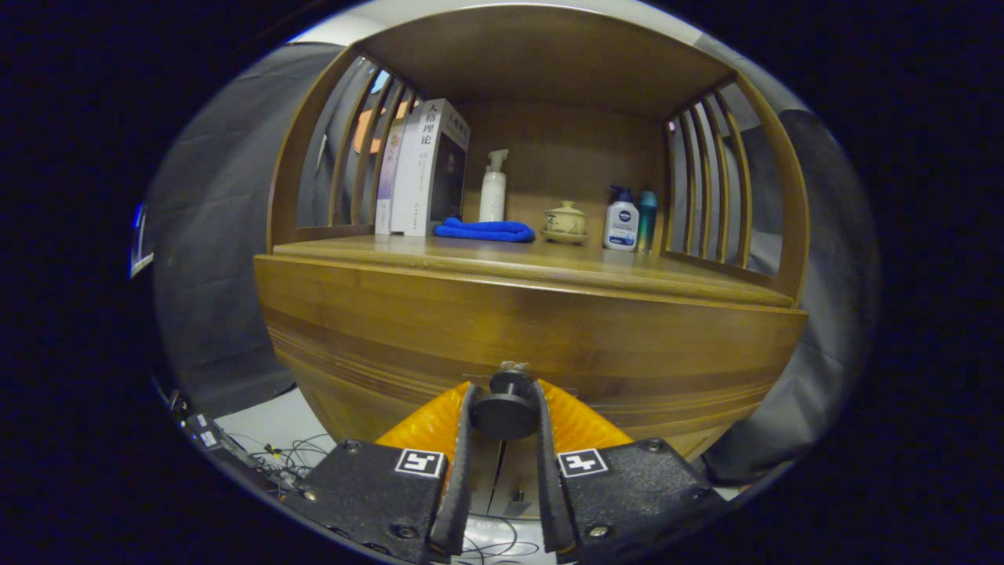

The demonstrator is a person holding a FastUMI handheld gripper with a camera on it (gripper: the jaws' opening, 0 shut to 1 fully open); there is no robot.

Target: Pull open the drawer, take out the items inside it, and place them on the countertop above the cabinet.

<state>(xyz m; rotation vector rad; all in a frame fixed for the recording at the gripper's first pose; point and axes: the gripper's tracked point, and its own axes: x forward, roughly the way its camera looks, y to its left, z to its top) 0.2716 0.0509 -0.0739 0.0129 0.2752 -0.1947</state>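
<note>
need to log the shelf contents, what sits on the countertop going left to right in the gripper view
books → blue cloth → white pump bottle → lidded teacup → white and blue pump bottle → teal bottle. Below, the gripper is shut on the drawer knob.

The drawer (pixel 502 345) front is keeping its inside out of your sight, so whatever is lying in there is going untold. The gripper (pixel 504 408) fingers are flanking the round knob (pixel 503 410) and covering both its sides; whether both are pressing on it is staying unclear. The teal bottle (pixel 648 218) is standing half hidden behind the white pump bottle (pixel 621 224). The leftmost book (pixel 390 176) is sitting partly masked by the cabinet's slats (pixel 357 149).
</note>
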